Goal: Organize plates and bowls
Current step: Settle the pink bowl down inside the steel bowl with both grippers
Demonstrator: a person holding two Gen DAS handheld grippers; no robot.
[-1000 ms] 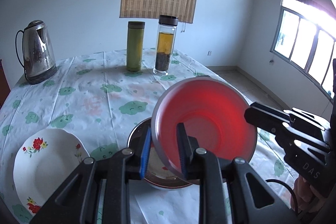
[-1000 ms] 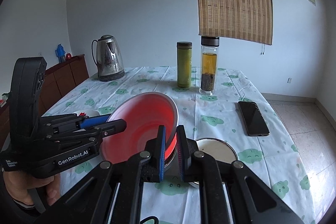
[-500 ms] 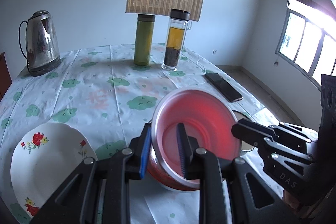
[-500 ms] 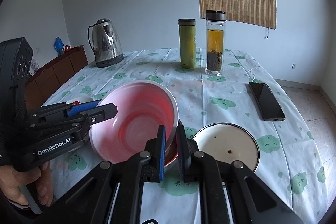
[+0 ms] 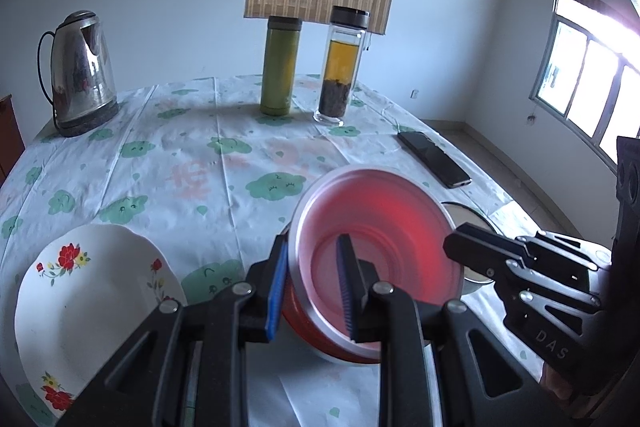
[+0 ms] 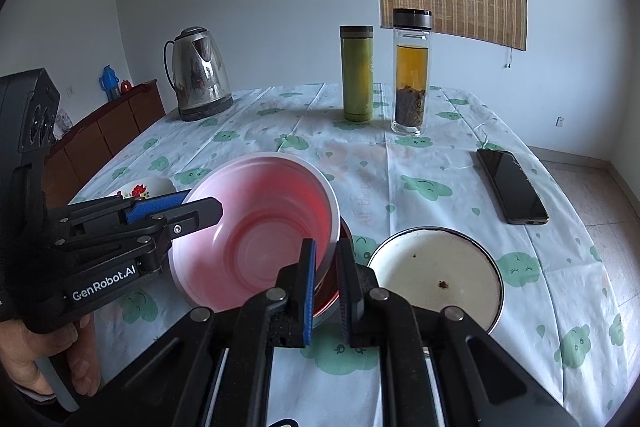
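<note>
A pink plastic bowl is held by both grippers, slightly tilted, low over a red bowl on the table. My left gripper is shut on the pink bowl's left rim. My right gripper is shut on its right rim. Whether the pink bowl rests inside the red one is hidden. A white enamel plate lies just right of the bowls. A floral white plate lies to the left.
At the table's far side stand a steel kettle, a green flask and a glass tea bottle. A black phone lies near the right edge. A wooden sideboard stands left.
Both grippers have brought the pink bowl down from a steep tilt to nearly level, close onto the red bowl. Their grips on the rim are unchanged.
</note>
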